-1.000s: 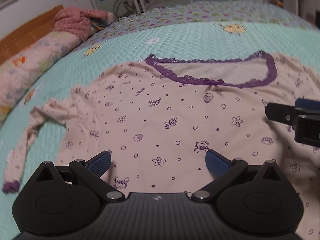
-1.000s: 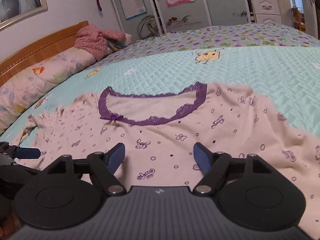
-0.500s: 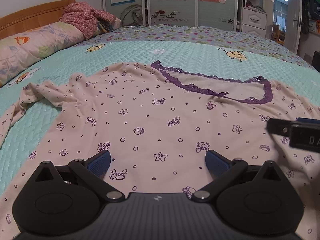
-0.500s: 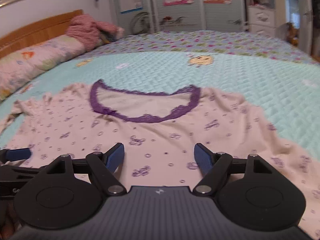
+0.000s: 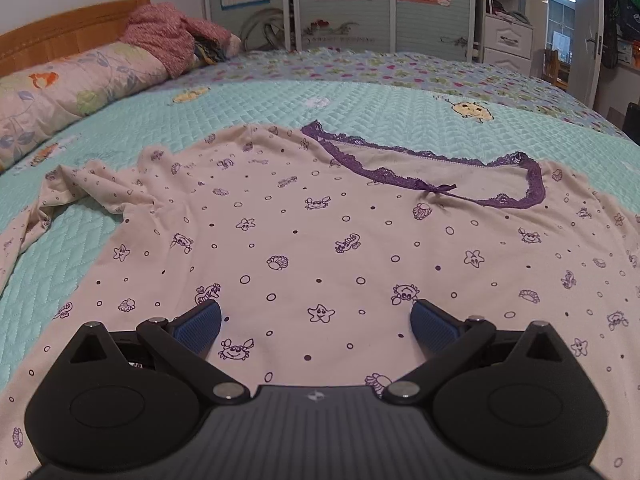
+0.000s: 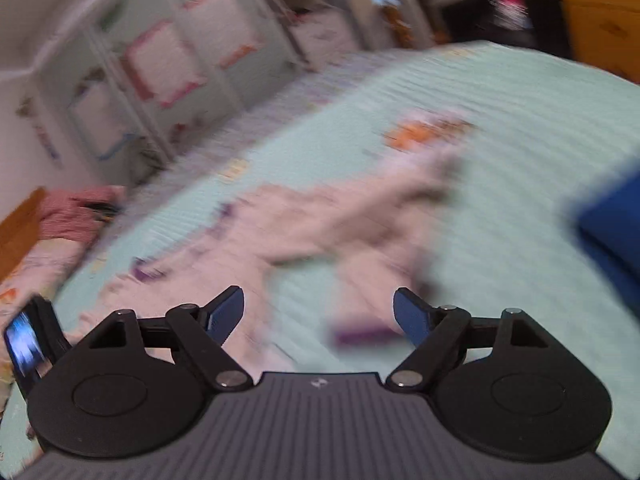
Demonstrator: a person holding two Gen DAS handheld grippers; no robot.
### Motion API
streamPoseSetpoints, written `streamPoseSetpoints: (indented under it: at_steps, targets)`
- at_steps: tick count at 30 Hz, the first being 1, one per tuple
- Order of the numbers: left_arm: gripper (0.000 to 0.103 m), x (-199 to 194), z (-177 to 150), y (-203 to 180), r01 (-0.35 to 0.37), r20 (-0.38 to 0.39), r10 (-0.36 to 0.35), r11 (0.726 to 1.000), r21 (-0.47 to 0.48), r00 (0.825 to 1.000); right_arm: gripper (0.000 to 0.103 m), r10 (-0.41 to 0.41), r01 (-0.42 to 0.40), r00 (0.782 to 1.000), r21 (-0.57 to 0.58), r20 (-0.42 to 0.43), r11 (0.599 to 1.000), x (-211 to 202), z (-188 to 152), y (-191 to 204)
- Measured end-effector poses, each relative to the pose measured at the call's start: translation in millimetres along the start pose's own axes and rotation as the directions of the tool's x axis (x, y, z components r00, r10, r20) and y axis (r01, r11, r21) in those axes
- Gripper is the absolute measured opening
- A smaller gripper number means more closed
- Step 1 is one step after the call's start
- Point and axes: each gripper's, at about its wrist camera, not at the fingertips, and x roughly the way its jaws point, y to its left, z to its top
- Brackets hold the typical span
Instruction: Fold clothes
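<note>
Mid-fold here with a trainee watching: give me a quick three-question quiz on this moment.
1. True or false: the left gripper clamps the pajama top.
2. What colour is the lace neckline: A purple, B green, C red?
3. What lies on the pillow by the headboard?

Key: 1 false, open above the fabric. 2 A. 3 a crumpled pink garment.

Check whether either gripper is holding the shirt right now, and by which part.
Nothing is held. The left gripper hangs open over the shirt; the right gripper, its jaws opening, has nothing between them.
</note>
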Motion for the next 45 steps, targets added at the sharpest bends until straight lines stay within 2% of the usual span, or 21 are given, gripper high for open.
streamPoseSetpoints:
  at_steps: [2,4,7,10,13,16,19,22,24,26,28,30,32,34,37,38,40,44,45]
  targets:
    - [0.102,-11.2,4.4,4.1,0.055,-0.045,-0.054,0.998,0.007,0.997,0.082,-0.031,0.032,0.999,0.028,-0.036,0.999,-11.4,-7.5,-18.5]
    - [0.101,-39.1,-0.2,9.2,0.14,-0.046,-0.14,0.99,0.001,0.989,0.082,-0.034,0.036,0.998,0.043,-0.049,0.998,-18.7,-7.6,-27.2]
    - [0.103,-86.5,-23.0,21.0,0.258,-0.046,-0.258,0.966,-0.011,0.965,0.082,-0.03,0.032,0.999,0.076,-0.032,0.997,-23.1,4.1,-28.0]
    - [0.103,-116.0,-52.8,33.1,0.325,-0.091,-0.327,0.945,-0.035,0.941,0.082,0.001,0.005,0.999,0.109,-0.05,0.994,-14.0,15.3,-26.2]
    - [0.103,-130.4,-75.4,38.4,0.276,-0.109,-0.275,0.961,-0.007,0.955,0.082,-0.033,0.034,0.998,0.025,-0.057,0.999,-4.0,17.6,-7.8]
    - [0.103,-134.7,-80.9,47.4,0.269,-0.118,-0.268,0.963,-0.005,0.956,0.082,0.013,-0.023,0.994,-0.091,-0.105,0.996,10.1,8.4,20.1]
    - [0.103,-133.1,-82.6,59.9,0.23,-0.107,-0.23,0.973,-0.012,0.967,0.082,0.008,-0.055,0.983,-0.248,-0.185,0.967,29.8,-6.5,51.5]
    - [0.103,-119.4,-92.8,62.6,0.191,-0.129,-0.185,0.981,0.035,0.974,0.082,-0.099,-0.023,0.964,-0.45,-0.245,0.893,52.9,-19.7,75.4]
    - [0.103,-120.2,-100.4,59.8,0.171,-0.098,-0.164,0.983,0.07,0.982,0.081,-0.184,0.055,0.97,-0.594,-0.159,0.803,52.8,-18.6,86.3]
    - [0.103,-122.0,-105.3,58.5,0.161,-0.067,-0.156,0.984,0.077,0.986,0.081,-0.253,0.162,0.967,-0.657,-0.045,0.736,46.8,-7.6,86.7]
    - [0.103,-122.2,-106.9,59.7,0.159,-0.048,-0.156,0.985,0.065,0.987,0.082,-0.295,0.239,0.955,-0.62,0.013,0.747,40.3,13.3,72.9]
    - [0.103,-122.8,-108.1,59.5,0.157,-0.035,-0.155,0.986,0.063,0.987,0.082,-0.3,0.247,0.954,-0.549,-0.007,0.798,38.5,28.9,56.4]
    - [0.103,-123.5,-108.6,59.2,0.158,-0.03,-0.156,0.985,0.062,0.987,0.082,-0.29,0.241,0.957,-0.535,-0.009,0.81,41.2,30.8,52.1]
    - [0.103,-123.2,-108.8,60.1,0.161,-0.028,-0.16,0.985,0.06,0.987,0.082,-0.244,0.202,0.97,-0.561,0.001,0.802,43.6,16.6,65.5]
    - [0.103,-122.6,-109.1,59.6,0.16,-0.027,-0.159,0.985,0.063,0.987,0.082,-0.092,0.048,0.994,-0.561,-0.052,0.826,50.3,-10.7,93.3]
    - [0.103,-122.5,-109.4,59.5,0.16,-0.027,-0.158,0.985,0.064,0.987,0.082,-0.055,0.005,0.996,-0.567,-0.071,0.824,55.5,-19.2,101.4]
    - [0.103,-122.1,-109.6,59.6,0.161,-0.025,-0.16,0.985,0.065,0.987,0.082,-0.032,-0.036,0.994,-0.588,-0.106,0.808,69.3,-35.3,113.0]
    - [0.103,-122.0,-110.2,59.7,0.161,-0.02,-0.16,0.985,0.067,0.987,0.08,0.005,-0.04,0.998,-0.56,-0.064,0.827,52.2,-34.5,97.7]
    - [0.103,-121.9,-110.5,59.4,0.16,-0.017,-0.159,0.985,0.068,0.987,0.08,-0.004,-0.025,0.999,-0.571,-0.049,0.821,45.2,-33.3,92.7]
